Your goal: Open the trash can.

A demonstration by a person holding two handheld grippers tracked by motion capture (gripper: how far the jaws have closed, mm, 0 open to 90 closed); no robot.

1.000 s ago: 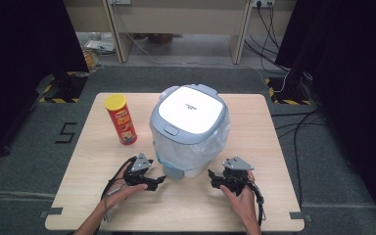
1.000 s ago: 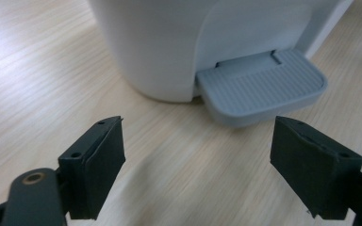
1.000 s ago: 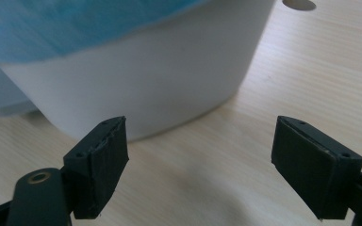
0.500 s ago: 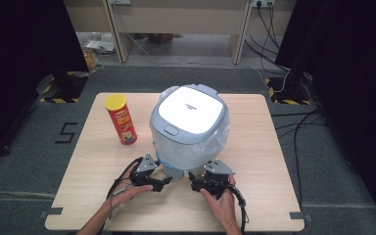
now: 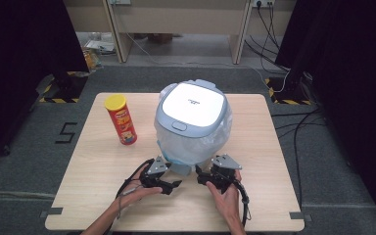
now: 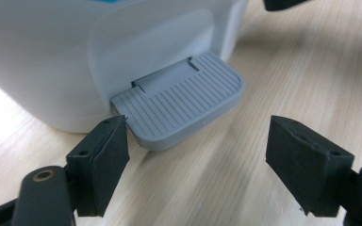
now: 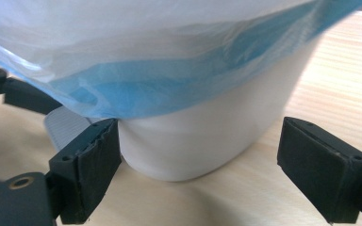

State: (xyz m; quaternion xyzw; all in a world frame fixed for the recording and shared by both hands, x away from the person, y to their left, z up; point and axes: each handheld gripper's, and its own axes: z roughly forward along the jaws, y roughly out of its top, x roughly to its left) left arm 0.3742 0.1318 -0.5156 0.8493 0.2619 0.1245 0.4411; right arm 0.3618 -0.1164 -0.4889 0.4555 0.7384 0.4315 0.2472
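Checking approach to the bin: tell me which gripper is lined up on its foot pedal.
The left gripper: the grey ribbed pedal sits between its open jaws. The right gripper faces the bin's white base.

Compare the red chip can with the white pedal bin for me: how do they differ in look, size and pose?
The red cylindrical chip can with the yellow lid is slim and much smaller; the white pedal bin with the grey lid is broad and bulky. The can is bare, while the bin carries a translucent plastic liner with a blue edge. The bin has a ribbed grey foot pedal at its base; the can has none. Both stand upright, lids closed, on the wooden table.
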